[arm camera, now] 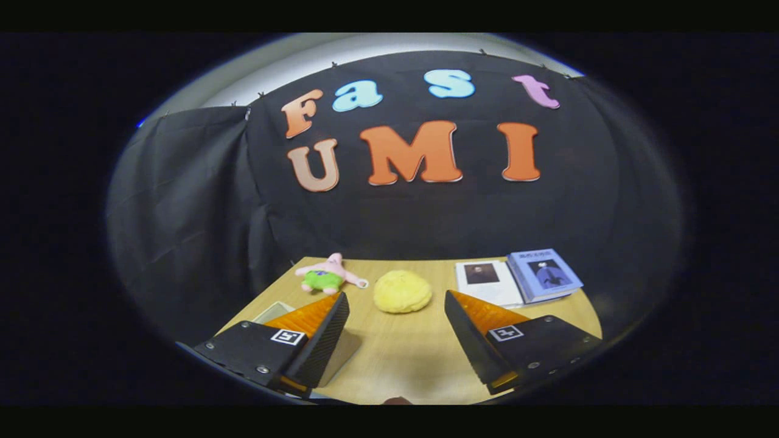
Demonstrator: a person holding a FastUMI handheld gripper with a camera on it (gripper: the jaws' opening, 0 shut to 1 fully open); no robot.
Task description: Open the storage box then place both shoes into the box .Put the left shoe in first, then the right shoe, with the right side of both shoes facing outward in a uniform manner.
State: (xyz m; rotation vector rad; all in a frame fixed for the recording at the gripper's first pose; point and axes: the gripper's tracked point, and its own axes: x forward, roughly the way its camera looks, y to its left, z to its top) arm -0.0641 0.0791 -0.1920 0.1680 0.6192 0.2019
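We hold gripper (397, 316) spread, pinching nothing, above desk (401, 359). Plush toy (328, 277), yellow bun (402, 292), two books (517, 280) along far edge. We judge box unopened, both shoes left.

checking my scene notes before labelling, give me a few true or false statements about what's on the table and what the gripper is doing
1. The gripper is open, with nothing between its fingers. True.
2. The yellow round object is clamped by both fingers. False: it lies on the table just ahead of them, untouched.
3. The pink plush toy lies beyond the left finger. True.
4. Two books stand upright against the wall. False: they lie flat, side by side, beyond the right finger.
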